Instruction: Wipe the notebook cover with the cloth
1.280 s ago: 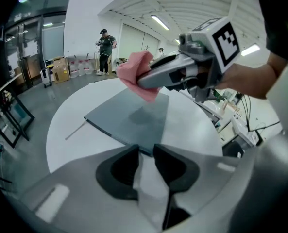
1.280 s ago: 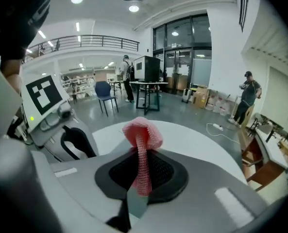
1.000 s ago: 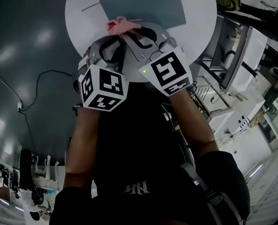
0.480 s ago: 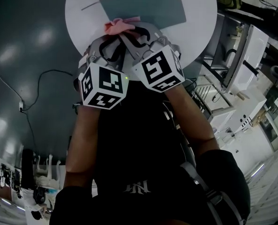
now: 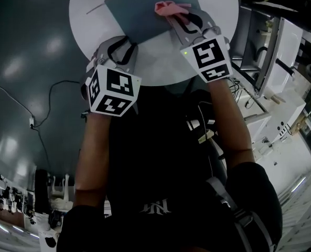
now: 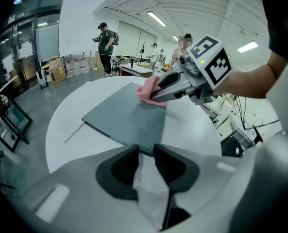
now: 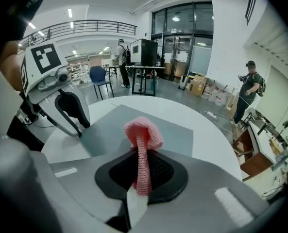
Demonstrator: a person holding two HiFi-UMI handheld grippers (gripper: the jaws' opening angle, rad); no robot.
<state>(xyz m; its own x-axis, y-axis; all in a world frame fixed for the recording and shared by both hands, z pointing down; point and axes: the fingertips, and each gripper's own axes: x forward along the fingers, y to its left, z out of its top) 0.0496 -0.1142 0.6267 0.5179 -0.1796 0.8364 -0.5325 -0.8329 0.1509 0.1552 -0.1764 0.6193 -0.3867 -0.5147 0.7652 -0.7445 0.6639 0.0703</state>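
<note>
Right gripper (image 7: 143,165): I have it clamped on the pink cloth (image 7: 143,132). A strip of cloth runs up between the pads and the bunched end sticks out just past the tips. Directly under and ahead of that end is the grey notebook (image 7: 175,132), lying flat and closed on the round white surface (image 7: 211,135). From the left gripper view the cloth (image 6: 146,90) sits at the notebook's far edge and looks pressed on the cover, though I can't confirm contact.

Left gripper (image 6: 144,152): jaws slightly apart, nothing between them, only the notebook's near edge (image 6: 129,118) and the surface (image 6: 66,130) visible through the gap. Its tips are at the notebook's near corner; whether they touch it I can't tell.

Head view: the left gripper (image 5: 119,46) is at the near side of the notebook (image 5: 139,9) and the right gripper (image 5: 184,20) is further along with the cloth (image 5: 168,7) ahead of it. A person (image 7: 248,93) stands well beyond the surface.
</note>
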